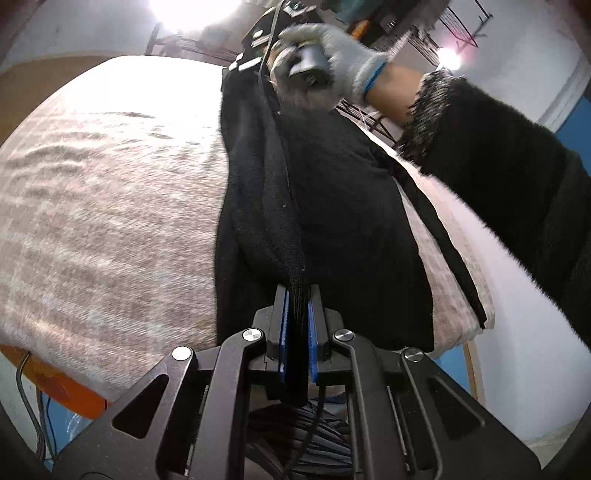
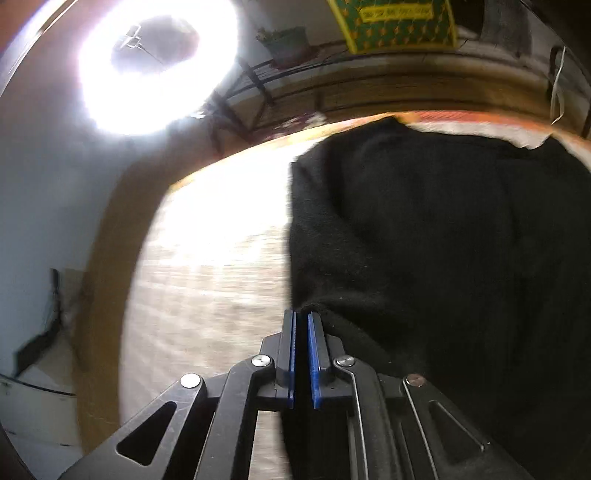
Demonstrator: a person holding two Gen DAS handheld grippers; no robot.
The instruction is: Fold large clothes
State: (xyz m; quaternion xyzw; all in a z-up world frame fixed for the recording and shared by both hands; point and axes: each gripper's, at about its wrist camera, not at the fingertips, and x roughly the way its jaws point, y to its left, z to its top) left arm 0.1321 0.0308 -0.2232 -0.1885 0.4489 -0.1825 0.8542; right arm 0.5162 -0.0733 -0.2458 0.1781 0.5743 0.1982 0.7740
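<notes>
A large black garment (image 1: 332,206) hangs stretched over a table covered with a beige cloth (image 1: 110,206). My left gripper (image 1: 298,291) is shut on a bunched edge of the garment. The right gripper (image 1: 258,48) shows at the top of the left wrist view, held by a white-gloved hand (image 1: 332,55), gripping the garment's far end. In the right wrist view the right gripper (image 2: 302,317) is shut on a corner of the black garment (image 2: 443,258), which spreads to the right over the cloth-covered table (image 2: 214,258).
The table's wooden rim (image 2: 107,258) curves along the left. A bright lamp (image 2: 159,62) glares above. Wire shelving (image 1: 461,22) and a potted plant (image 2: 288,44) stand behind. The person's black sleeve (image 1: 498,177) reaches across on the right. Cables (image 1: 33,391) hang under the table.
</notes>
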